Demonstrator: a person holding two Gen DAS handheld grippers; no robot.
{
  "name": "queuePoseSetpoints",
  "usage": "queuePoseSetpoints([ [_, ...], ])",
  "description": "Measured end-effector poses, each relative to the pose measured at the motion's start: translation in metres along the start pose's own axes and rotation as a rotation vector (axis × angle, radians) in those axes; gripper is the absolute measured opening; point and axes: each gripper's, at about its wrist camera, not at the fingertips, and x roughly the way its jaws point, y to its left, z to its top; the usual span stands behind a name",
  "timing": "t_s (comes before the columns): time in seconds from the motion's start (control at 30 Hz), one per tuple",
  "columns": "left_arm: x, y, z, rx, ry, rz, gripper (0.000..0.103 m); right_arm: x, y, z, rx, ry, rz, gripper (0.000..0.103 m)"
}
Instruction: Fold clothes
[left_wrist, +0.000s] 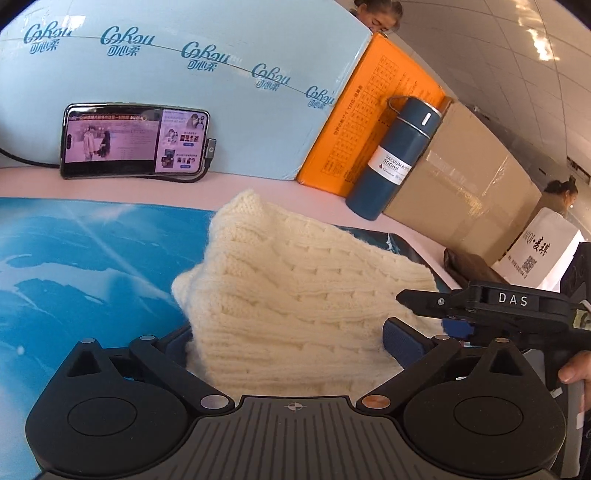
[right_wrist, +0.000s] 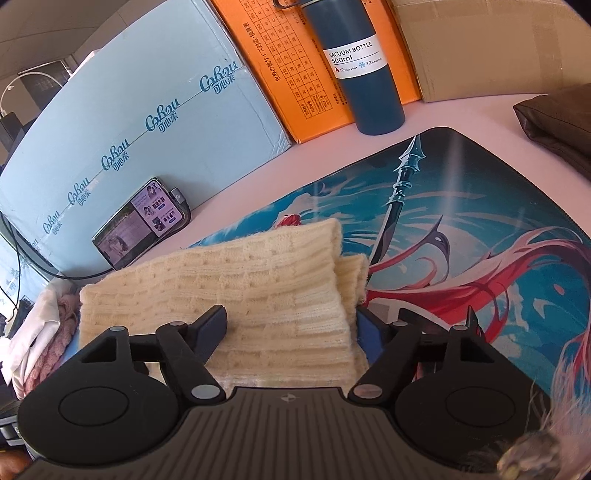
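A thick cream cable-knit garment (left_wrist: 295, 280) is folded into a bundle over the blue printed mat (left_wrist: 74, 258). My left gripper (left_wrist: 290, 343) is shut on its near end; the knit bulges between the pads and hides the left one. In the left wrist view my right gripper (left_wrist: 424, 310), marked DAS, comes in from the right with its upper finger over the knit's right edge. In the right wrist view the right gripper (right_wrist: 290, 328) is shut on the cream knit (right_wrist: 240, 280). Its left finger (right_wrist: 210, 325) presses on top, and the right finger sits at the layered edge.
A phone (left_wrist: 135, 142) on a cable leans on a light blue box (left_wrist: 221, 92) at the back. An orange box (left_wrist: 373, 122), a blue vacuum bottle (left_wrist: 395, 155) and a cardboard box (left_wrist: 461, 192) stand at the back right. A brown pouch (right_wrist: 554, 122) lies right; pink and white clothes (right_wrist: 48, 332) left.
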Motion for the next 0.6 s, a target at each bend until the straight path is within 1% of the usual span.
queuePoseSetpoints([
  [0.03,0.001,-0.004,0.001,0.002,-0.005,-0.016,0.087,-0.002,-0.003,0.000,0.023,0.002,0.015,0.058],
  [0.07,0.002,-0.009,0.003,0.003,-0.010,-0.031,0.069,-0.004,-0.007,0.000,0.044,0.000,0.027,0.056],
  [0.1,0.003,-0.013,0.004,0.005,-0.016,-0.047,0.058,-0.007,-0.011,0.000,0.065,-0.002,0.040,0.050],
  [0.13,0.004,-0.017,0.006,0.007,-0.021,-0.063,0.054,-0.009,-0.014,0.000,0.079,-0.009,0.046,0.043],
  [0.17,0.005,-0.022,0.007,0.008,-0.026,-0.078,0.048,-0.013,-0.017,0.001,0.091,-0.019,0.058,0.039],
  [0.2,0.006,-0.026,0.009,0.010,-0.031,-0.094,0.046,-0.018,-0.021,0.002,0.103,-0.029,0.070,0.031],
  [0.23,0.007,-0.030,0.010,0.012,-0.037,-0.110,0.046,-0.024,-0.023,0.003,0.106,-0.043,0.085,0.026],
  [0.3,0.009,-0.039,0.013,0.015,-0.047,-0.141,0.045,-0.038,-0.028,0.006,0.116,-0.082,0.099,0.023],
  [0.37,0.012,-0.049,0.016,0.022,-0.061,-0.173,0.045,-0.054,-0.035,0.010,0.126,-0.132,0.107,0.022],
  [0.47,0.020,-0.074,0.026,0.061,-0.095,-0.230,0.045,-0.080,-0.051,0.019,0.147,-0.220,0.118,0.021],
  [0.6,0.040,-0.116,0.045,0.149,-0.121,-0.296,0.045,-0.111,-0.077,0.032,0.176,-0.348,0.107,0.021],
])
